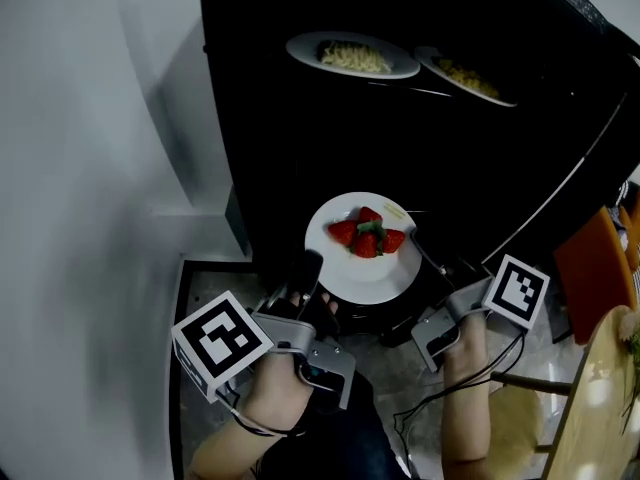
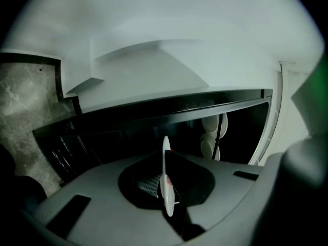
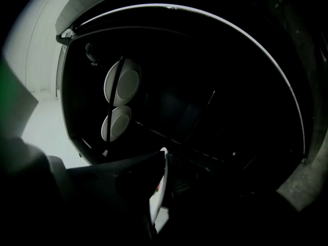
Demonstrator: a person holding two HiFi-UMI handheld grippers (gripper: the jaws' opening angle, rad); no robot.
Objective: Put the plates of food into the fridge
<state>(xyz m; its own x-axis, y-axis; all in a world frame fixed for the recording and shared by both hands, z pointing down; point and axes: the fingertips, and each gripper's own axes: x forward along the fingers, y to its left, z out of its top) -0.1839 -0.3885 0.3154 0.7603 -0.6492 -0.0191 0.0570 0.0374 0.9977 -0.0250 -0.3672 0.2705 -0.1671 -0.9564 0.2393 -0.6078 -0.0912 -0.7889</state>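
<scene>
The left gripper (image 1: 306,272) and right gripper (image 1: 424,260) are both clamping the plate (image 1: 352,274) rim. It is hanging (strawberries (image 1: 367,234) aboard) before the fridge (image 1: 300,128).

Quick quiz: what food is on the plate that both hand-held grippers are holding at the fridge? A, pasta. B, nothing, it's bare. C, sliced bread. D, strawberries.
D: the white plate, clamped at its rim by the left hand-held gripper and the right hand-held gripper, carries a small pile of red strawberries.
</scene>
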